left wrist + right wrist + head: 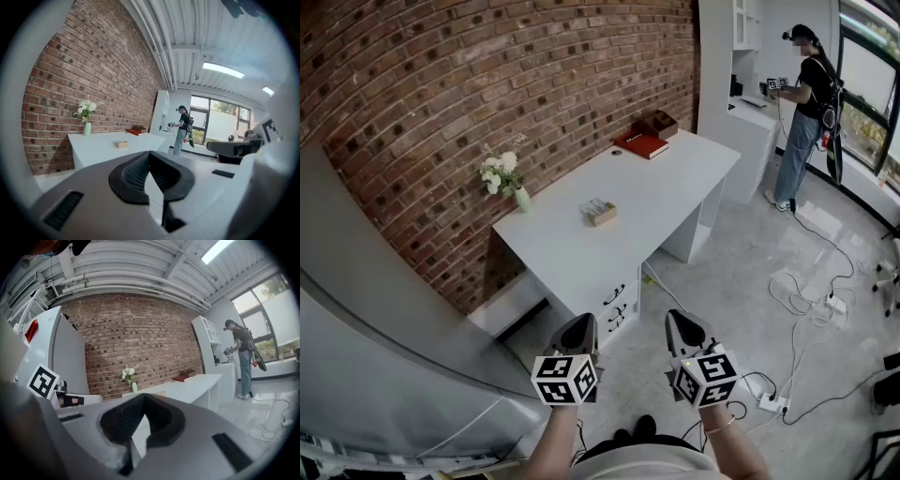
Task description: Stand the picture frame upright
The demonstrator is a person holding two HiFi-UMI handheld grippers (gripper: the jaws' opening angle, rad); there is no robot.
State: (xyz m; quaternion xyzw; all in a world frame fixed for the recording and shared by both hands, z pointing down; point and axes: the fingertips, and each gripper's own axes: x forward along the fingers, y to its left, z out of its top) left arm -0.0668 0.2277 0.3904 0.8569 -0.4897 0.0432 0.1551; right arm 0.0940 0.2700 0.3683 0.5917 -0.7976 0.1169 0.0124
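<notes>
No legible text, label, brand or number anywhere.

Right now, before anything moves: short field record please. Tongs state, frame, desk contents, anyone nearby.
left tongs: shut, empty, short of the desk
right tongs: shut, empty, beside the left
picture frame: mid-desk, looks laid flat, untouched
desk: white, against the brick wall
other desk items: flower vase by the wall; red book and brown box at the far end
person: standing at the far counter
floor: cables on the right
</notes>
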